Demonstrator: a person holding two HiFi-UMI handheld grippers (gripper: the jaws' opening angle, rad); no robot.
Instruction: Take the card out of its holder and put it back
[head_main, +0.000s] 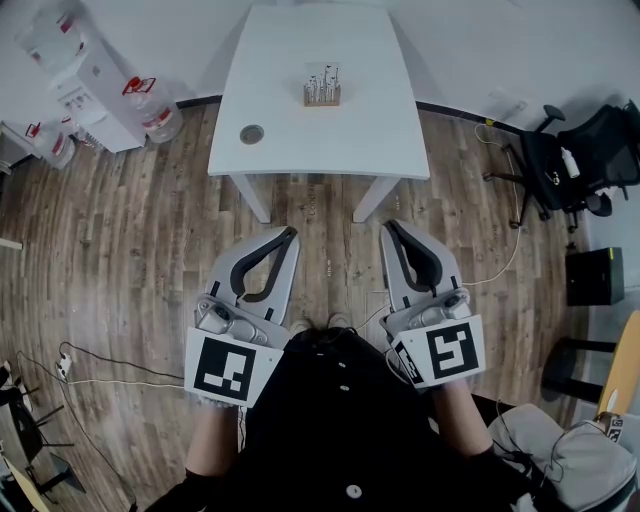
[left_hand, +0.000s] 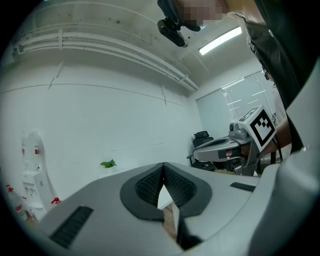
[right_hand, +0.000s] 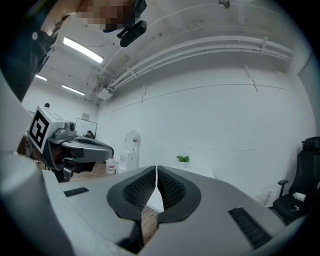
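Observation:
A small wooden holder (head_main: 322, 95) with upright cards or pieces in it stands near the middle of the white table (head_main: 300, 150), far ahead of me. My left gripper (head_main: 291, 232) and right gripper (head_main: 388, 226) are held side by side close to my body, over the wooden floor, well short of the table. Both are shut with nothing between the jaws. In the left gripper view the jaws (left_hand: 163, 165) meet at the tips; in the right gripper view the jaws (right_hand: 156, 169) also touch. Neither gripper view shows the holder.
A small round disc (head_main: 252, 133) lies on the table's left part. A water dispenser with bottles (head_main: 100, 85) stands at the left wall. Office chairs (head_main: 580, 160) and a black box (head_main: 594, 275) are at the right. Cables (head_main: 90, 375) run over the floor at the left.

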